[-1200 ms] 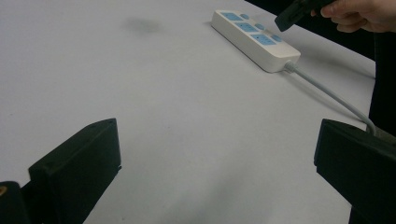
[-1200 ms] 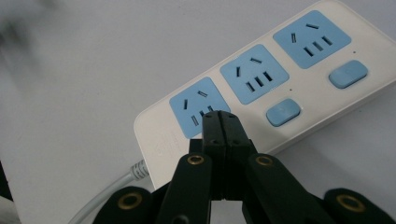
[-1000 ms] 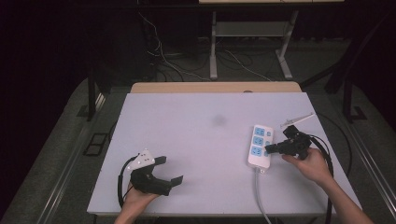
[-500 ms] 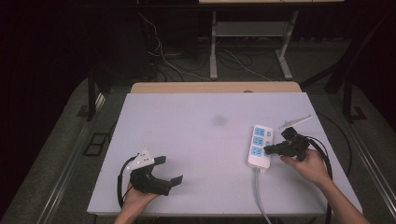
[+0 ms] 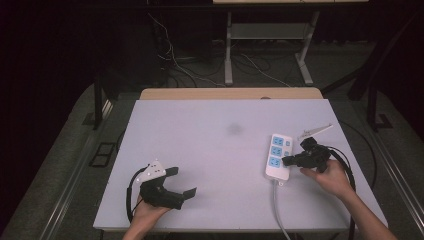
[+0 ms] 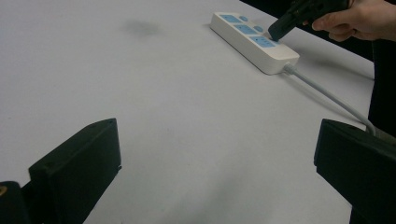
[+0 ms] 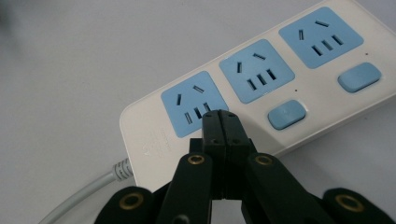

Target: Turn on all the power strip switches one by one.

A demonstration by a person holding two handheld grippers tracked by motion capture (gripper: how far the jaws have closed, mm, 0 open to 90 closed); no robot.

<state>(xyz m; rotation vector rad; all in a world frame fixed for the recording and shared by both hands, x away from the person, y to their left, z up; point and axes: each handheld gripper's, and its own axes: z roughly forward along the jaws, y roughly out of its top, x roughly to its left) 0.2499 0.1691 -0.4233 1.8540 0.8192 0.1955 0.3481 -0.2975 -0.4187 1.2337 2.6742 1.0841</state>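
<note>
White power strip under closed right gripper (sockets empty).

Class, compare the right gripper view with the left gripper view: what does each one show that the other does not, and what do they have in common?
Right gripper view alone: the right gripper, jaws pressed together, seen from behind with its tip by the power strip's cable-end socket, and the slots in the blue sockets.

Left gripper view alone: the left gripper, jaws wide apart over bare table, a hand holding the other gripper, and a dark smudge.

Both: the white power strip, its blue buttons, its grey cable.
</note>
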